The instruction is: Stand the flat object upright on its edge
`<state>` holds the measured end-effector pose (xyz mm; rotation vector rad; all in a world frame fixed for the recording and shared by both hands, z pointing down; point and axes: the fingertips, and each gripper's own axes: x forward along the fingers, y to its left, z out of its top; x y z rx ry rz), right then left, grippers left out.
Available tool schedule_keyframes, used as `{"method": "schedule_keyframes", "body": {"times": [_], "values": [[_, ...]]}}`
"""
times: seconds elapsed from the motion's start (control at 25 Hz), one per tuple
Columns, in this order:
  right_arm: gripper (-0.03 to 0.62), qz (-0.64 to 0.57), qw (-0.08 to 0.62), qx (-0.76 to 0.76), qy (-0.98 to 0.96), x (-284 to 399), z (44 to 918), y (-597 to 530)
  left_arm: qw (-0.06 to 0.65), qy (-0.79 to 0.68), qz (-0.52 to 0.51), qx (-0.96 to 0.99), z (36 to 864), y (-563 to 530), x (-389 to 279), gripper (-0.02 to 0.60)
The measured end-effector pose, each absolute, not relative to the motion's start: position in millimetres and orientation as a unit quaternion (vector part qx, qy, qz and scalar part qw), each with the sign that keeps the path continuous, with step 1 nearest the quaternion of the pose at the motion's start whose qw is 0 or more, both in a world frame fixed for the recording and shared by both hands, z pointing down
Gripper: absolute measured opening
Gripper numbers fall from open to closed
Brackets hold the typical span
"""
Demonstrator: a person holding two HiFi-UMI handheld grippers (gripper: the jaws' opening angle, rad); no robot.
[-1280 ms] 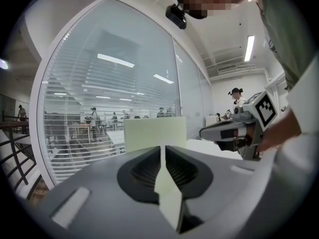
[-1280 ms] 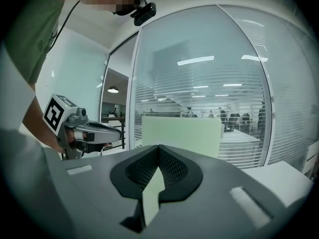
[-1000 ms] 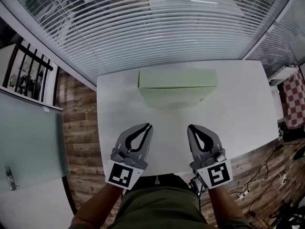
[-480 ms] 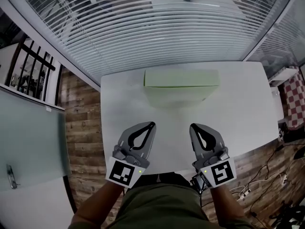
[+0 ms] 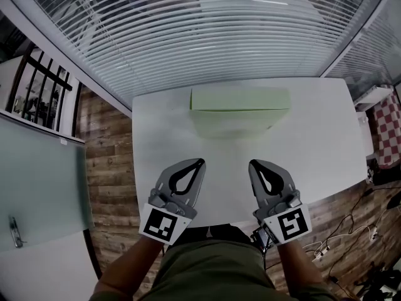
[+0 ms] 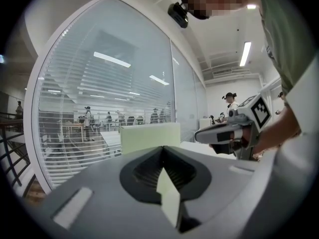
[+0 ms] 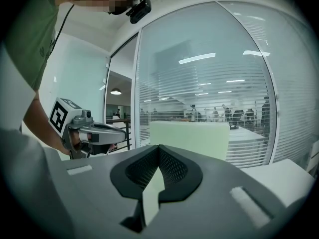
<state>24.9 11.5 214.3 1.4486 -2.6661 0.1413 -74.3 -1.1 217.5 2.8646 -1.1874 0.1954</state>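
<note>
Far left: wood floor [image 5: 106,162] beside the white table [image 5: 326,143]. Nothing there bears on the task.

Left tongs [image 5: 199,163]: at the near table edge, left of centre, pointing toward the far side. Jaws are together with tips meeting and nothing between them. The left gripper view confirms this.

Slab [image 5: 240,99]: pale green, at the far middle of the table, just in front of the blinds [image 5: 207,36]. Both gripper views show it as an upright panel standing on its long edge, with nothing propping it. It is well apart from both tongs.

Right tongs [image 5: 252,165]: at the near edge, right of centre, roughly parallel to the left pair. Jaws are closed and empty.

Far right: cables [image 5: 338,243] on the floor, clear of the work.

Change over the last second: practically none. The slab keeps the same spot and the same posture. The slight shift in framing looks like head movement only. Both tongs have stayed put and shut.

Reading: the slab stands unaided, has not leaned or tipped, and no tool is near it. I judge the standing step done and the tongs at rest. The remaining risk is a knock to the table.
</note>
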Motion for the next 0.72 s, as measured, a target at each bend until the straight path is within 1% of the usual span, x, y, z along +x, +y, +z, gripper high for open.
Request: {"method": "schedule_keyframes", "body": {"times": [0.72], "values": [[0.011, 0.052, 0.059, 0.477, -0.876, 22.7, 222.0, 14.4, 0.023, -0.384, 0.064, 0.921, 226.4, 0.0, -78.1, 0.000]]}}
